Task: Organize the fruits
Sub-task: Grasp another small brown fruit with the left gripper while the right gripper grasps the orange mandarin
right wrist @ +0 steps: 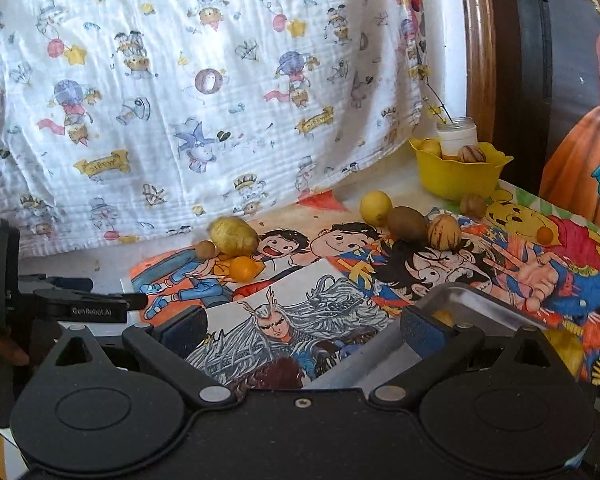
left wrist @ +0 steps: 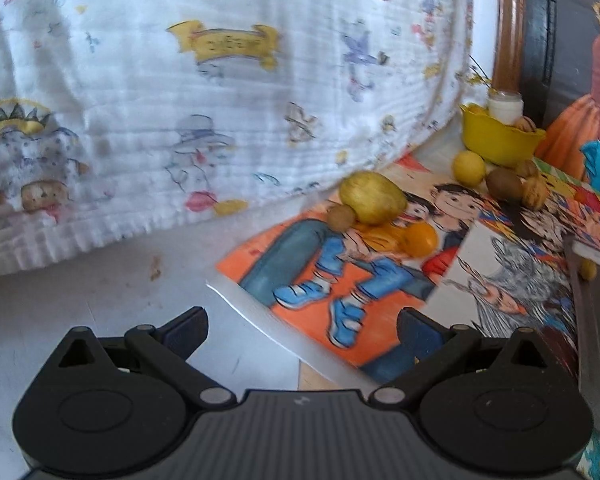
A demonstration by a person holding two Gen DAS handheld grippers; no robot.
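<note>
Cartoon-covered table (right wrist: 380, 280) holds fruits; both tongs empty.

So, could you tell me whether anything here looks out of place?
Yes: most fruit lies loose on the drawings rather than in the yellow bowl, such as the pear, orange, lemon and kiwi.

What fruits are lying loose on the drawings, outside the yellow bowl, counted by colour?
Yellow fruits: 2
Orange fruits: 2
Brown fruits: 4
Total: 8
</note>
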